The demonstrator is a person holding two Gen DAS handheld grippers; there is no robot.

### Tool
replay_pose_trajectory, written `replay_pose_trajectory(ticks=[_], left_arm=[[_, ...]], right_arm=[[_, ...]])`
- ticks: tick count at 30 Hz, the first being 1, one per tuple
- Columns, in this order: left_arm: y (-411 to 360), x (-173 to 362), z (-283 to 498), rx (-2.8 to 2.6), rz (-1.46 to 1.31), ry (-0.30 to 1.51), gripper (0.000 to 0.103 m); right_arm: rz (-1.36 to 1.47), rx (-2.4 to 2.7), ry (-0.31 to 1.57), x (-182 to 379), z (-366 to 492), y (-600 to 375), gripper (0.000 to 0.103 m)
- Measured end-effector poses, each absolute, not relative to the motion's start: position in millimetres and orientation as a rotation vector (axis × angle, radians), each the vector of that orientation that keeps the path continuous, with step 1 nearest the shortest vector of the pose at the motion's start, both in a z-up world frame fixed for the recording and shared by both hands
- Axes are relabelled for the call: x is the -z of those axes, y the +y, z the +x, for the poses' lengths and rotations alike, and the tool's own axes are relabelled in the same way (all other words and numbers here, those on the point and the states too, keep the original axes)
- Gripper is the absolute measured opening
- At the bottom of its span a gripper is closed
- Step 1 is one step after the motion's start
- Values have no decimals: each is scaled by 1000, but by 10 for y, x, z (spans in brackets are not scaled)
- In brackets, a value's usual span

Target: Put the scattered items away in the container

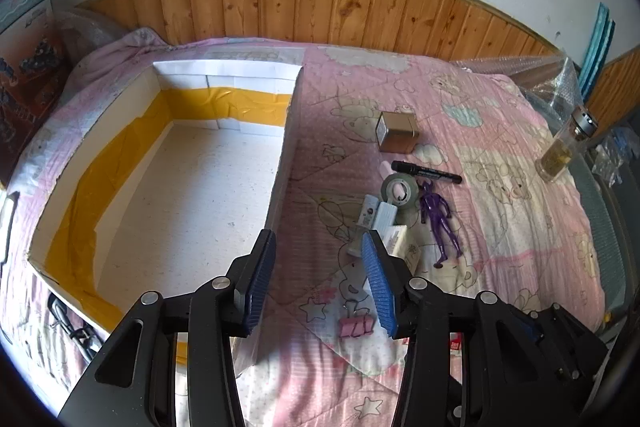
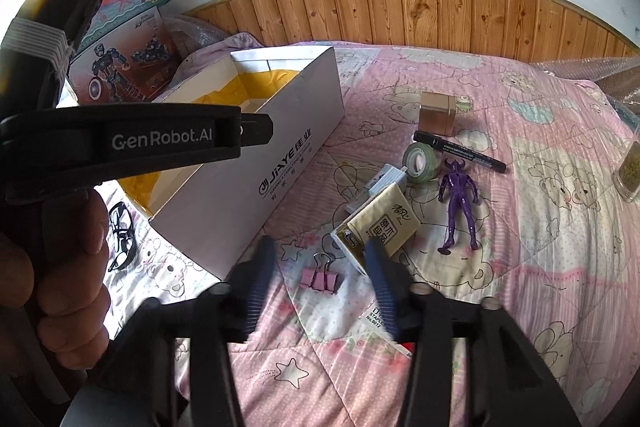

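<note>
The white cardboard box [image 1: 192,183], lined with yellow tape, sat on the pink quilt [image 1: 500,227] toward the bed's left side, its far end near the wooden headboard panel [image 1: 320,3]. Nothing could be seen inside it.

The left gripper [image 1: 318,279] hung above the box's near right wall, tilted downward, its blue-padded fingers [image 1: 376,279] spread apart with nothing between them. One finger stood over the box's right wall, the other over the quilt just outside it.

The right gripper [image 2: 320,287] also pointed down at the quilt, jaws wide apart and empty. A pink binder clip [image 2: 320,277] lay on the quilt between its fingers, just ahead of them and untouched. The tissue packet [image 2: 384,227] lay just beyond its right finger, resting on a small box.

Farther toward the headboard the remaining items clustered near the middle of the bed: a roll of tape [image 2: 420,161], a black marker [image 2: 460,151], a purple figurine [image 2: 460,203] and a small tan box [image 2: 438,115], all well clear of both grippers. A glass jar [image 1: 564,151] stood near the bed's right edge.

A person's hand [image 2: 60,287] gripped the left tool's handle at the left edge of the right wrist view. A pair of black glasses [image 2: 120,239] lay on the quilt beside the box's near left corner.
</note>
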State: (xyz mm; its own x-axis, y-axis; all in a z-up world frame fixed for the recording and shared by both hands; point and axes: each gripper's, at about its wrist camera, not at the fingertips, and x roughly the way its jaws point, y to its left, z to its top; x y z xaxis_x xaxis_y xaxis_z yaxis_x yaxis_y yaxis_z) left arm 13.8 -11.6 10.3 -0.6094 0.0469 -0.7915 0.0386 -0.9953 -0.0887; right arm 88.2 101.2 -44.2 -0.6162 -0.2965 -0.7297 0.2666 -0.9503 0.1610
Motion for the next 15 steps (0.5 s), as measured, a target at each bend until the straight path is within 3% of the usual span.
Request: replay_pose_trajectory(ticks=[15], left_arm=[[15,21,106,-2705,-1413,-133,52]], right_arm=[[1320,2558,-105,694,867,1340,70]])
